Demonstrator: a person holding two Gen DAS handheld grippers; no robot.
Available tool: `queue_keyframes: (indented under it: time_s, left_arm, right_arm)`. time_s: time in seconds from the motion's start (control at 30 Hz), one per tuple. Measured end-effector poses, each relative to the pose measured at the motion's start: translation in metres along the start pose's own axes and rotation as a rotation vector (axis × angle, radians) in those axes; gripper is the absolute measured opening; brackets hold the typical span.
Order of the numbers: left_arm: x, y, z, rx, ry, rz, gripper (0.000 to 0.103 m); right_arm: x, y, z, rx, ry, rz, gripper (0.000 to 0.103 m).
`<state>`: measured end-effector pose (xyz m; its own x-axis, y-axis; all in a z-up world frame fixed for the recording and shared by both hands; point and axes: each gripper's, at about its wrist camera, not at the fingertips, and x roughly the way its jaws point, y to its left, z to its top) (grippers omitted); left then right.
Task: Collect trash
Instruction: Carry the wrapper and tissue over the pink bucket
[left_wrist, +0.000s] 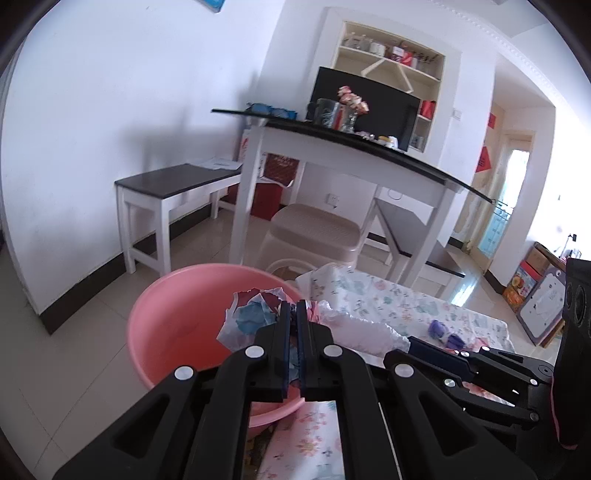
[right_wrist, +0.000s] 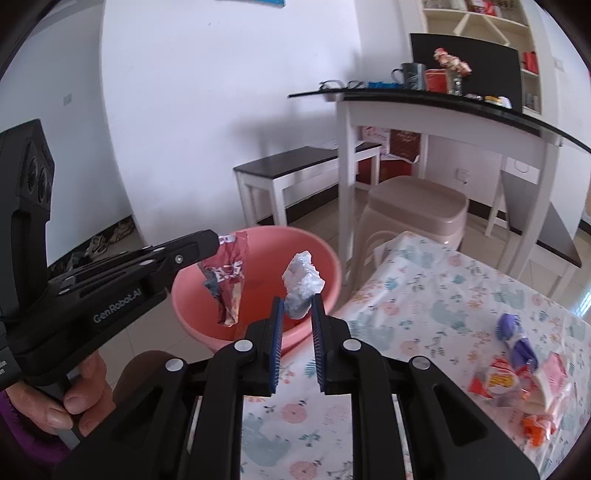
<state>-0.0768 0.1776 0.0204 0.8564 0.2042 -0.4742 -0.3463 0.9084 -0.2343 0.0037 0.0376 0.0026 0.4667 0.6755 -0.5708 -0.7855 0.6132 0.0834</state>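
Pink plastic basin (right_wrist: 258, 288) sits below both grippers; left gripper (right_wrist: 218, 242) pinches a crumpled red wrapper (right_wrist: 227, 280), right gripper (right_wrist: 298, 308) a white plastic wad (right_wrist: 303, 278); released off-centre, the light scraps could drift past the rim.

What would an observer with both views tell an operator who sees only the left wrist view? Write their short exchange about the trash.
Operator: How does the red wrapper hang from my left gripper?
Observer: Crumpled, straight down, in front of the pink basin's inside.
Operator: What lies past the purple wrapper?
Observer: A red-and-yellow packet and an orange scrap, both on the tablecloth.
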Motion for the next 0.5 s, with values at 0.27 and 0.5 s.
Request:
queue_keyframes:
  time_s: [0.27,0.5]
  left_arm:
    - [0.018,0.032,-0.007,-0.048,0.047,0.055,0.003]
    - [0.031,0.049,-0.015,-0.086,0.081,0.093,0.003]
  right_arm:
    - [0.027,0.021,0.001,-0.029,0.058,0.039,0.015]
    - [0.048,0.033,0.001,-0.041,0.105,0.062,0.015]
